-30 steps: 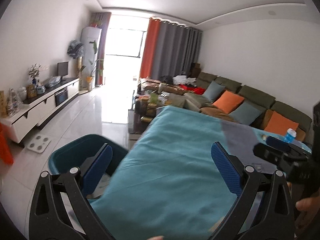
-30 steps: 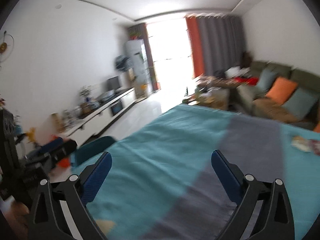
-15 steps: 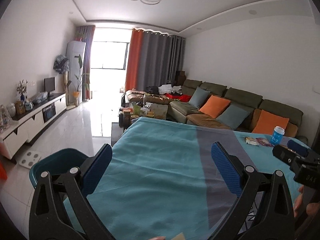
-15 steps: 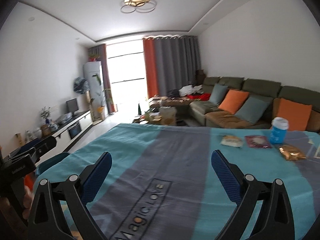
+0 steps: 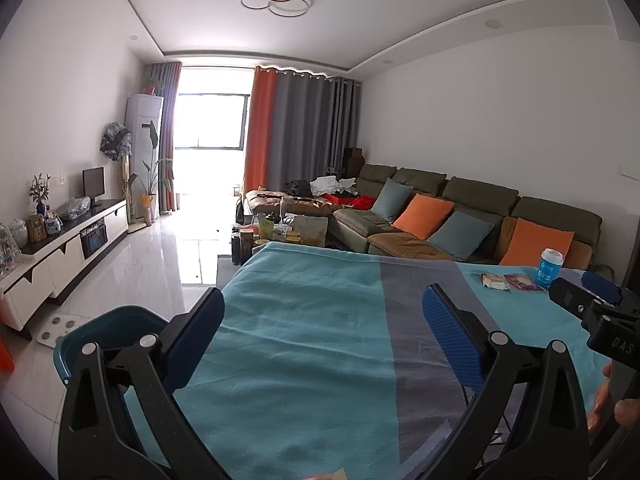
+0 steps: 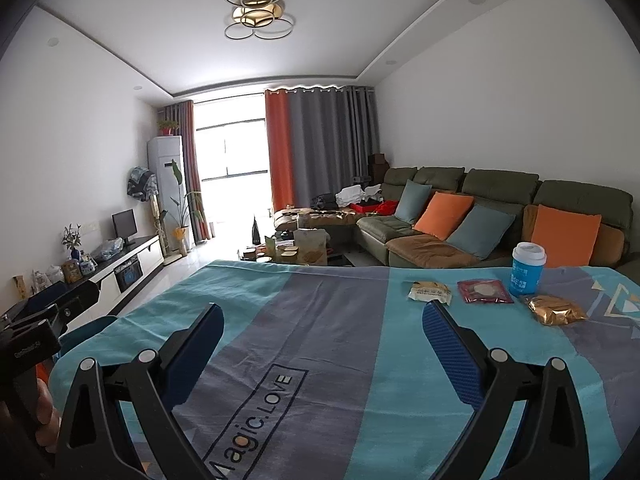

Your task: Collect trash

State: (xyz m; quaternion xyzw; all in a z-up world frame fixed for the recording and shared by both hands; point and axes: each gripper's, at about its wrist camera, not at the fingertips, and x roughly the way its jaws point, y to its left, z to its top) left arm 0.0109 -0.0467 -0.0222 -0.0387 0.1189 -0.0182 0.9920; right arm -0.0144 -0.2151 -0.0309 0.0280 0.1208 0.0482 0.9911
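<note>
Trash lies on the far right of the teal and grey cloth-covered table: a pale yellow snack wrapper, a red packet, a gold foil packet and a blue cup with a white lid. The wrapper, red packet and cup also show in the left wrist view. A dark teal bin stands on the floor at the table's left edge. My left gripper is open and empty above the table's left part. My right gripper is open and empty, short of the trash.
A green sofa with orange and grey cushions runs behind the table on the right. A cluttered coffee table stands beyond the far edge. A white TV cabinet lines the left wall. White tiled floor lies between.
Both grippers have swung right and steadied. The trash items have come into view on the right. Both stay open.
</note>
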